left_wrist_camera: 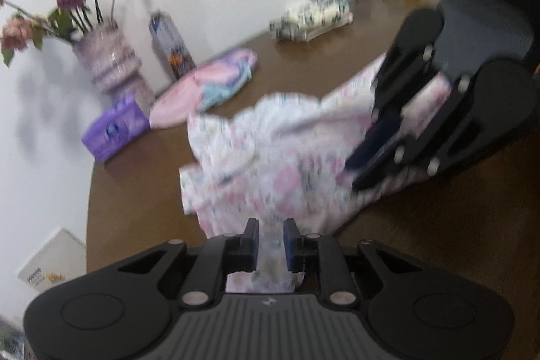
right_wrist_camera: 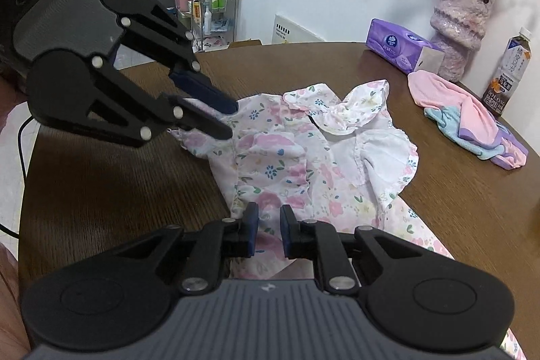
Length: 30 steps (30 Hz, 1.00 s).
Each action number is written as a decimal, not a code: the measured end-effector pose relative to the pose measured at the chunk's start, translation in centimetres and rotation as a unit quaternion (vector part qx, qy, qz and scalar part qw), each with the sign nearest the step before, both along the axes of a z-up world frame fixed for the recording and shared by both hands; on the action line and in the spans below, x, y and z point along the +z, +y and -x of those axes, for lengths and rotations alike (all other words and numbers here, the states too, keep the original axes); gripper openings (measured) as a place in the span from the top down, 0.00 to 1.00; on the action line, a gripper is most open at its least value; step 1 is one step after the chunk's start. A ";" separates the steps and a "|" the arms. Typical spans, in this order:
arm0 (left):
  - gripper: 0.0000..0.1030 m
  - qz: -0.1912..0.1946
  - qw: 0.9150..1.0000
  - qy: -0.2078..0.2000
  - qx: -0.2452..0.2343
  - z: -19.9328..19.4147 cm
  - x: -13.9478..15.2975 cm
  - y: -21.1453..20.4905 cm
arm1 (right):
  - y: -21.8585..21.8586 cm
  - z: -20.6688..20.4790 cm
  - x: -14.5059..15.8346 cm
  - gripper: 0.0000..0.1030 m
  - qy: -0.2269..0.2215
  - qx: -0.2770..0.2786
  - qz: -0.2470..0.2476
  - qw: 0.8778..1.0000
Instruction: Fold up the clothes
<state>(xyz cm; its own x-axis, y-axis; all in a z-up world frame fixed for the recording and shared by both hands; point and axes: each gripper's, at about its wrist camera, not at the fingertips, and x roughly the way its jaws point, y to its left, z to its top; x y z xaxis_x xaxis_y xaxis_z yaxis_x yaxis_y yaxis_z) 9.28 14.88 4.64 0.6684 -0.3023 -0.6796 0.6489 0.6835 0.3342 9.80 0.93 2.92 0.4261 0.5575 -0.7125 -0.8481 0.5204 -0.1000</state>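
Both tongs, left and right, clenched on the floral dress, bunched mid-tabletop with its hem hanging over the near edge. Risks: thin pinches slipping under uneven pull; dragged cloth snagging the pink garment nearby.

My left wrist view looks forward and down along the left gripper, close over the table, facing the wall and the vase. It is blurred. My right wrist view looks forward and down along the right gripper, equally close, facing the vase and a doorway beyond the table. Each view shows the other gripper. Both share the dress, the tissue pack and the bottle.
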 end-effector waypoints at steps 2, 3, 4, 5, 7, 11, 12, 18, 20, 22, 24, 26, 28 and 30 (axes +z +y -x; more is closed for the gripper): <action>0.86 0.013 1.000 0.014 0.011 -0.3 -0.2 0.4 | 0.0 0.0 0.0 0.86 -0.001 0.000 0.000 1.000; 0.85 0.015 1.000 0.016 0.014 -0.3 -0.1 0.5 | 0.0 0.0 -0.1 0.86 -0.001 0.000 0.000 1.000; 0.85 0.012 1.000 0.010 0.015 -0.3 0.1 0.5 | 0.0 0.0 0.1 0.86 0.000 0.000 0.001 1.000; 0.85 0.009 1.000 0.002 0.013 -0.2 0.4 0.4 | 0.1 0.0 0.3 0.86 -0.001 0.000 0.003 1.000; 0.84 0.006 1.000 -0.016 0.004 0.0 1.7 0.6 | 0.0 0.0 1.1 0.84 -0.004 -0.001 -0.002 1.000; 0.69 -0.032 0.998 -0.058 -0.022 -1.6 5.2 0.6 | -1.2 -1.2 4.8 0.71 -0.027 -0.028 -0.029 0.999; 0.66 -0.050 0.996 -0.069 -0.032 -2.3 6.0 0.4 | -1.4 -2.0 5.5 0.68 -0.029 -0.038 -0.025 0.999; 0.58 -0.099 0.988 0.002 -0.115 -10.5 8.5 -2.0 | -1.3 -9.7 6.5 0.62 0.071 -0.095 -0.003 0.993; 0.57 -0.107 0.985 0.046 -0.128 -13.7 8.0 -2.7 | -1.4 -12.6 6.0 0.57 0.117 -0.103 -0.004 0.988; 0.57 -0.118 0.979 0.086 -0.146 -16.5 6.9 -3.2 | -1.6 -15.0 5.1 0.53 0.161 -0.108 -0.016 0.981; 0.57 -0.126 0.974 0.113 -0.151 -18.6 5.7 -3.5 | -1.9 -17.3 4.2 0.51 0.205 -0.111 -0.030 0.972; 0.57 -0.118 0.971 0.134 -0.156 -20.3 4.8 -3.8 | -2.0 -19.1 3.1 0.50 0.237 -0.111 -0.043 0.964; 0.57 -0.102 0.969 0.154 -0.164 -21.8 4.1 -4.0 | -2.1 -20.4 2.0 0.49 0.264 -0.110 -0.056 0.956; 0.57 -0.082 0.967 0.172 -0.171 -22.8 3.7 -4.0 | -2.0 -21.4 1.3 0.49 0.284 -0.105 -0.067 0.951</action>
<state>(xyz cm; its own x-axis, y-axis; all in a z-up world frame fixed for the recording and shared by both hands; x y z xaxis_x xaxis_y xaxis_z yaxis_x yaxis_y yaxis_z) 32.06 10.88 8.34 0.2750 -0.3344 -0.9014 0.9197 0.3649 0.1452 31.16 -1.11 4.19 0.1057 0.6039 -0.7900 -0.6217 0.6602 0.4215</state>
